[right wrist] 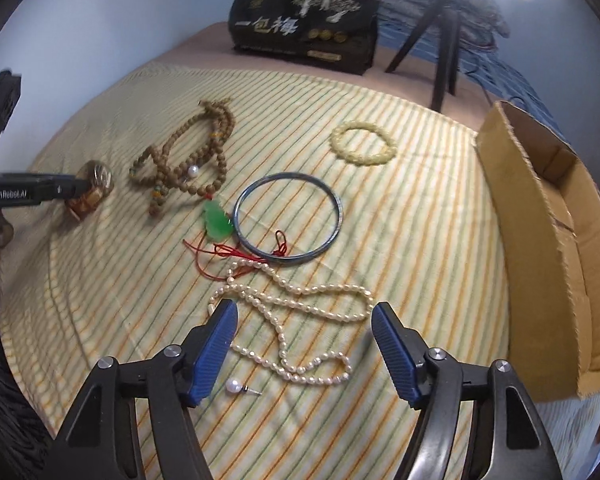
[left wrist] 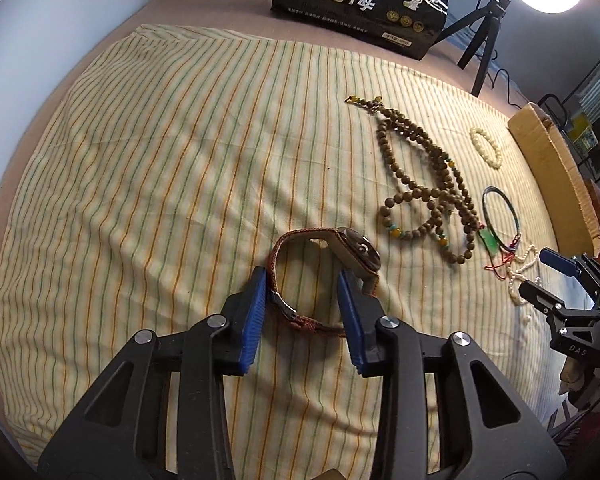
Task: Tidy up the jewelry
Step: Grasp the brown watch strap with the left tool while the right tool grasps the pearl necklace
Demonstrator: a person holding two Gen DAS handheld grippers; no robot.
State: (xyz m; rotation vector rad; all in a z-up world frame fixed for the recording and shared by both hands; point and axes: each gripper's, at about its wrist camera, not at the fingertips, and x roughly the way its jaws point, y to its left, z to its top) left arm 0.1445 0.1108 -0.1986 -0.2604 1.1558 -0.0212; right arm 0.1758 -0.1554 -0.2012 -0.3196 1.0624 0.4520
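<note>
Striped cloth [right wrist: 420, 240] holds one watch [left wrist: 324, 264], two bracelets [right wrist: 363, 143].

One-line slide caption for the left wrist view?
Left gripper jaws straddle a brown-strapped wristwatch on striped yellow cloth, beside a brown wooden bead necklace.
</note>
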